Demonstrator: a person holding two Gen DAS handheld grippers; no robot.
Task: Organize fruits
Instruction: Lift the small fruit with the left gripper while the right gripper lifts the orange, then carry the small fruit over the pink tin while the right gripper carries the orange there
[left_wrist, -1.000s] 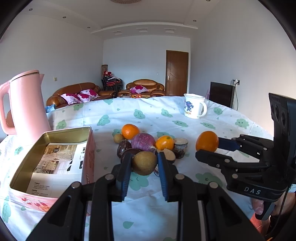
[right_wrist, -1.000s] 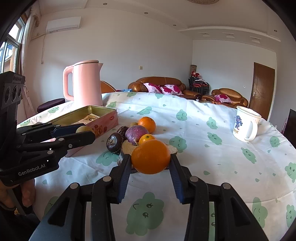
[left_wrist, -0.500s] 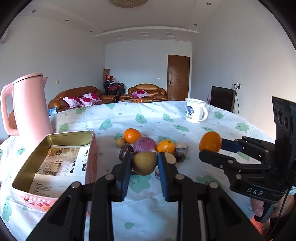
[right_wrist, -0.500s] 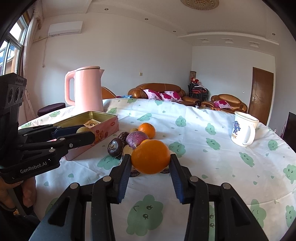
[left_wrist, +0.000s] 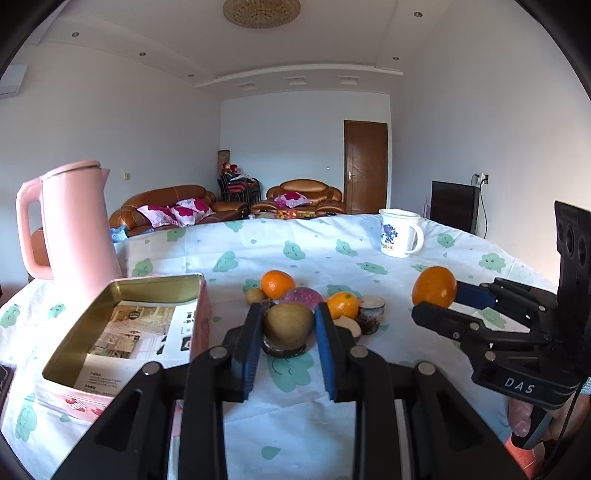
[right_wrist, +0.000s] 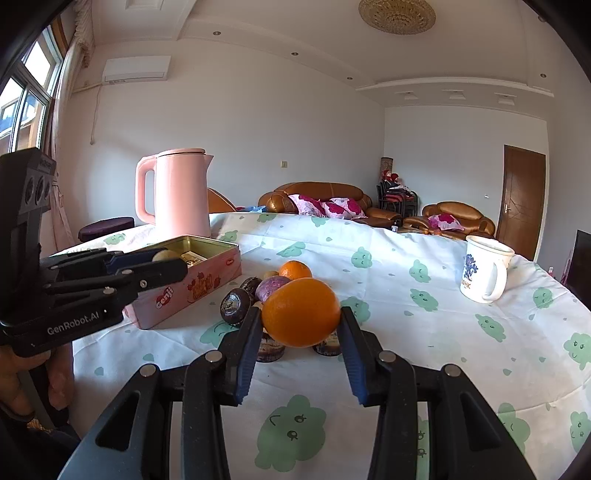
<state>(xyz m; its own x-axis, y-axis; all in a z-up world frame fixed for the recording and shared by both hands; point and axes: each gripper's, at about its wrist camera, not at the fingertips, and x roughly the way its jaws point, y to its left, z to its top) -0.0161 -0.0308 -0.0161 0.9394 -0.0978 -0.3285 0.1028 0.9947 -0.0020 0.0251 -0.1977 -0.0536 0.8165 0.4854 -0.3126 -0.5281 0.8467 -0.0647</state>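
My left gripper (left_wrist: 288, 325) has its jaws clamped on a brown-green fruit (left_wrist: 289, 325), lifted above the worktop (left_wrist: 332, 254). My right gripper (right_wrist: 301, 317) pinches an orange (right_wrist: 301, 312) the same way. Beyond them lies the fruit pile (left_wrist: 306, 295); the open tin (left_wrist: 155, 291) sits left of it, the pink kettle (left_wrist: 79, 229) behind the tin, and the mug (left_wrist: 400, 232) far right.

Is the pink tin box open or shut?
Open. The pink tin box has no lid on, and a printed paper shows inside.
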